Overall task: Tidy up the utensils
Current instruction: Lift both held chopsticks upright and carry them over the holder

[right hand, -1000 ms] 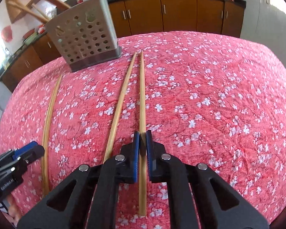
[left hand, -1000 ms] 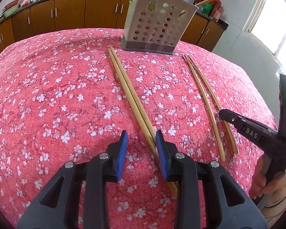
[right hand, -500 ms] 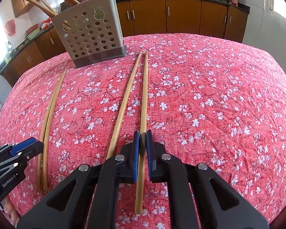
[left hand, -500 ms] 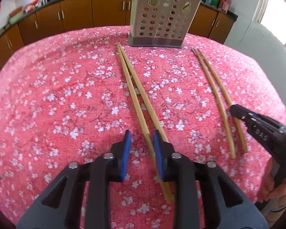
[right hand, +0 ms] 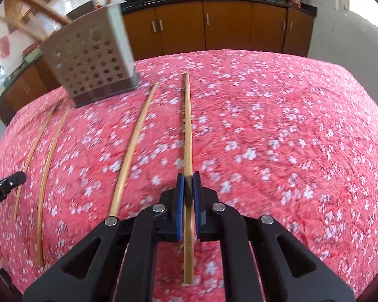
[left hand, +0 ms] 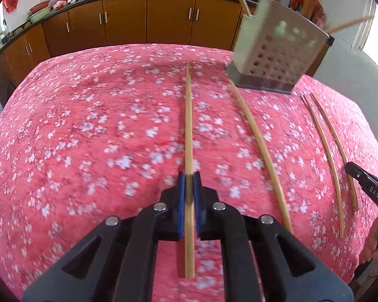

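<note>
My left gripper (left hand: 189,178) is shut on a bamboo chopstick (left hand: 188,125) that runs straight ahead between its blue pads. Its partner chopstick (left hand: 259,146) lies on the cloth to the right. My right gripper (right hand: 188,178) is shut on another bamboo chopstick (right hand: 187,125); its partner (right hand: 133,151) lies to the left. The perforated grey utensil holder (left hand: 277,50) stands at the far side with several chopsticks in it; it also shows in the right wrist view (right hand: 93,55). The right gripper's tip (left hand: 365,186) shows at the left view's right edge.
A red floral cloth (left hand: 88,125) covers the table. Two chopsticks (left hand: 327,151) lie at the right in the left view. Two chopsticks (right hand: 48,156) lie at the left in the right view. Brown cabinets (right hand: 226,25) line the wall behind. The table edge drops off on both sides.
My left gripper has shut on one chopstick of its pair and swung left with it, splitting the pair. My right gripper still holds its chopstick and has swung right.
</note>
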